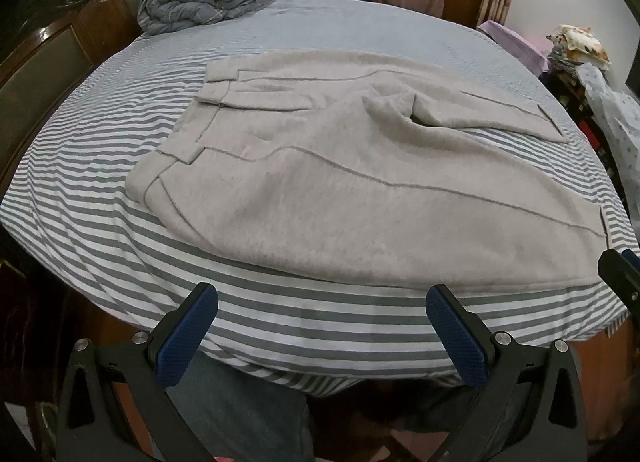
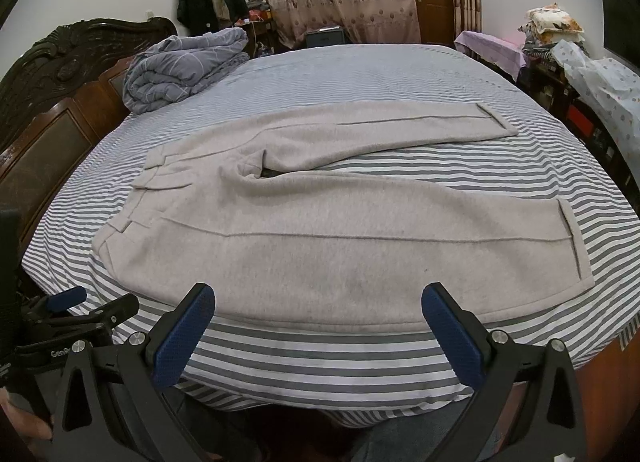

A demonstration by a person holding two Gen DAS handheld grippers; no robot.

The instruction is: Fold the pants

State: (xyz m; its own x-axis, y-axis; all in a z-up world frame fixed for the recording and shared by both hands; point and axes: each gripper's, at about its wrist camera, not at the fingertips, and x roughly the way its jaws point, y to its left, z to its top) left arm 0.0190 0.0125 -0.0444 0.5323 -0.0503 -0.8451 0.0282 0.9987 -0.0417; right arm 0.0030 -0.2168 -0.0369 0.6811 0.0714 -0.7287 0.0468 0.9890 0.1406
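Observation:
Light grey pants (image 1: 320,165) lie spread flat on the striped bed, waistband to the left, both legs running to the right and parted in a V. They also show in the right wrist view (image 2: 304,229). My left gripper (image 1: 322,302) is open and empty, just off the near edge of the pants over the sheet. My right gripper (image 2: 318,300) is open and empty, at the near edge of the nearer leg. The left gripper also shows at the left of the right wrist view (image 2: 86,308).
The bed has a grey-and-white striped sheet (image 2: 320,346) and a dark wooden headboard (image 2: 52,117) on the left. A folded blue quilt (image 2: 184,65) lies at the far left corner. Cluttered furniture (image 2: 580,73) stands along the right side.

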